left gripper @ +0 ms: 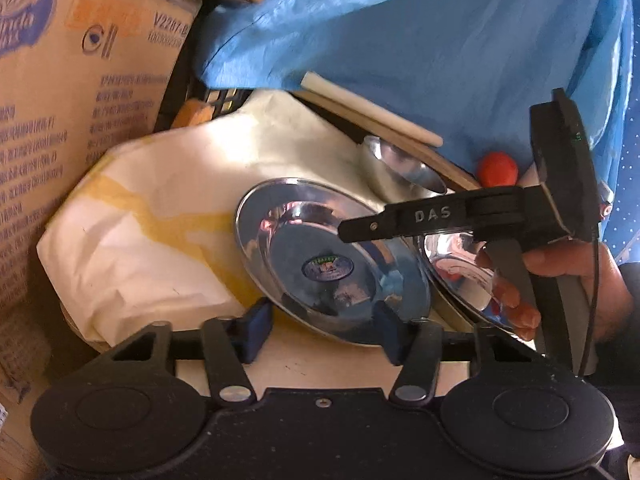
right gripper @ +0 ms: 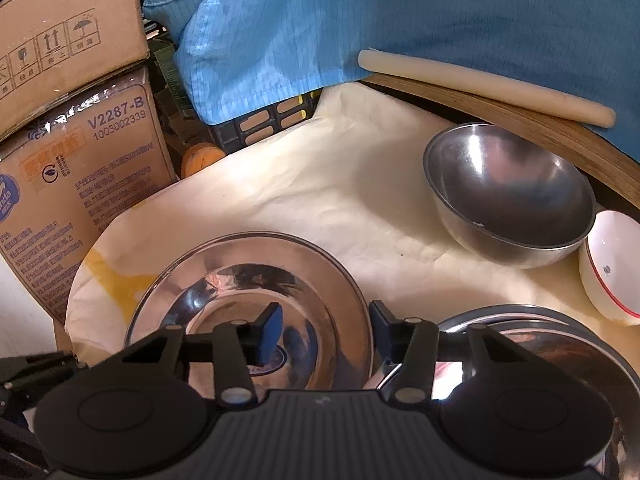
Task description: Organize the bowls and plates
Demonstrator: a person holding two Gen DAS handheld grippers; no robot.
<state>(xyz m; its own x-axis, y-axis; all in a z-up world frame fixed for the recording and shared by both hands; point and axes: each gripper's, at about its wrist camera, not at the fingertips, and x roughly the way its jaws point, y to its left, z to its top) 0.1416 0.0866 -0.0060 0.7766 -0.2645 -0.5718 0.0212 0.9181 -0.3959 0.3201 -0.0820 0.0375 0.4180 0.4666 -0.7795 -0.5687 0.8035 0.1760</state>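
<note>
A shiny steel plate [left gripper: 328,264] with a round sticker lies tilted on cream paper [left gripper: 168,216]. My left gripper [left gripper: 323,330] stands open at its near rim, and the blue pads do not press on it. In the right wrist view the same plate [right gripper: 240,280] lies under my right gripper [right gripper: 325,328], open, one finger over the plate's well and the other just outside its right rim. A second steel plate [right gripper: 560,344] lies to the right. Behind stand a steel bowl [right gripper: 508,196] and a white bowl with a red rim [right gripper: 612,268].
Cardboard boxes [right gripper: 80,184] are stacked at the left. A blue cloth [right gripper: 400,20] hangs across the back above a white rod [right gripper: 480,84] and the curved wooden table rim [right gripper: 560,128]. A hand [left gripper: 560,276] holds the right gripper beside the second plate.
</note>
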